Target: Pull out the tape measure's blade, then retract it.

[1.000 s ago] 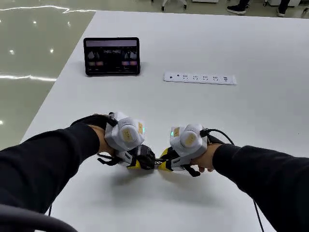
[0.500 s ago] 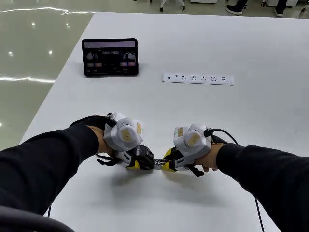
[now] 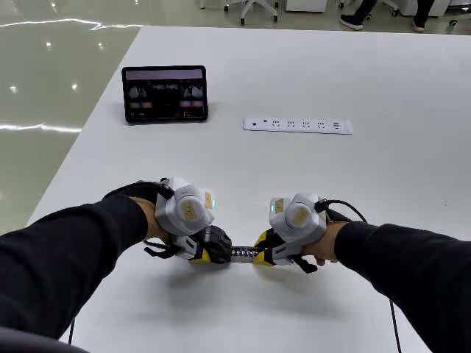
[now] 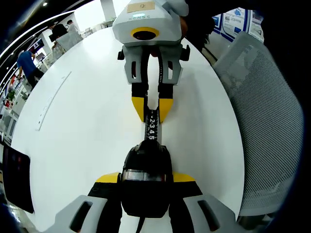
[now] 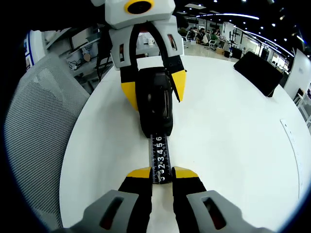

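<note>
Tape measure (image 5: pixel 155 99): case at the worktop's (image 3: pixel 309 169) near edge, clamped in my left tongs (image 4: pixel 146 178). Blade (image 5: pixel 158 148): short length out, tip pinched in my right tongs (image 5: pixel 158 173). Pull barely begun, I judge; retraction outstanding.

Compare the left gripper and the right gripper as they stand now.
The left gripper holds the tape measure's black case. The right gripper pinches the end of the blade. The left gripper's jaws stand wide around the case, while the right gripper's are nearly closed on the thin blade. Both have yellow-tipped jaws, face each other and sit low over the white table.
</note>
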A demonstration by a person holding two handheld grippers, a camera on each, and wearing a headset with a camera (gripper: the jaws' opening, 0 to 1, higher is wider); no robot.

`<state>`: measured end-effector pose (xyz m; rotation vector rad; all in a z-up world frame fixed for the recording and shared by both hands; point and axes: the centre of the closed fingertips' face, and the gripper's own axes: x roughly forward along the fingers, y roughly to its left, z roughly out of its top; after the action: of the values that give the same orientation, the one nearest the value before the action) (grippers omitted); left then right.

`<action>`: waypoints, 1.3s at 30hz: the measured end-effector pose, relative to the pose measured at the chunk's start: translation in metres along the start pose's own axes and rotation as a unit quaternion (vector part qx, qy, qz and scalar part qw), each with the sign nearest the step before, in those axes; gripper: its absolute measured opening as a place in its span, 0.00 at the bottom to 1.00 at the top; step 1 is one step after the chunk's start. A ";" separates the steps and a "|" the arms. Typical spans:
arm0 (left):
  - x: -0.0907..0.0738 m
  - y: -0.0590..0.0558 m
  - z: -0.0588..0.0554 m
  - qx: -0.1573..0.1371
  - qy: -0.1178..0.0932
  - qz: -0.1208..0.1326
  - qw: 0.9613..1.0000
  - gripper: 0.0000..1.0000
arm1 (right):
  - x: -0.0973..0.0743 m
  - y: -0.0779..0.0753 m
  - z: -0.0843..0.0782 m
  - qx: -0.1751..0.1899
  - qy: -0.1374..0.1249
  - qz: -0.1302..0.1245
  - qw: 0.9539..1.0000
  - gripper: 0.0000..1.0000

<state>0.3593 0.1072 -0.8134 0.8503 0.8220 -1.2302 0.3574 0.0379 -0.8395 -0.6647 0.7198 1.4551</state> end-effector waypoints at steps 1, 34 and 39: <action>0.000 0.000 0.000 -0.001 -0.001 0.000 1.000 0.33 | -0.001 0.000 -0.001 0.000 0.000 0.000 1.000 0.10; 0.000 0.001 0.000 -0.003 -0.002 0.000 1.000 0.33 | -0.020 -0.004 -0.025 0.005 0.017 -0.008 1.000 0.10; 0.000 0.001 0.001 -0.003 -0.001 0.001 1.000 0.33 | -0.023 -0.004 -0.028 0.004 0.018 -0.009 1.000 0.10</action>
<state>0.3599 0.1069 -0.8130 0.8441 0.8223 -1.2260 0.3608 0.0016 -0.8396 -0.6913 0.7452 1.4254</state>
